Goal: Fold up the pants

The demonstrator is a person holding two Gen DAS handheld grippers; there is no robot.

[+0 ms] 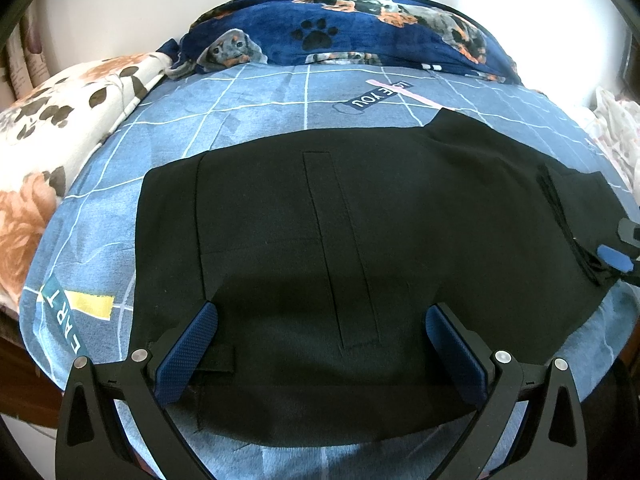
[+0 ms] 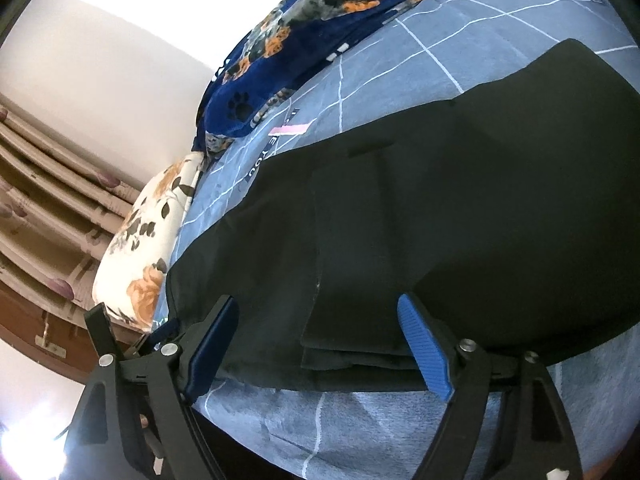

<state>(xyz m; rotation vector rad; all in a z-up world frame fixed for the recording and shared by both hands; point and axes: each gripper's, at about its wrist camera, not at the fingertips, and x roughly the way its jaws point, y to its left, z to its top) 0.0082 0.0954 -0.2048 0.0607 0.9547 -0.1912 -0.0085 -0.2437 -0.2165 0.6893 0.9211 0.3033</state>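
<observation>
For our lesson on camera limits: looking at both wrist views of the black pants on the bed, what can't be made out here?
- Pants, left wrist view: near hem hidden behind the left tongs.
- Pants' layers, right wrist view: count unclear, black on black.
- Right tongs, left wrist view: cut off by the edge.
- Bedsheet lettering, right wrist view: partly covered by the pants.

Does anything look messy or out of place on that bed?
Not much. The black pants lie mostly flat on the blue checked sheet. Only the stacked layers at their right end sit slightly uneven. The dog-print blanket is bunched up behind.
</observation>
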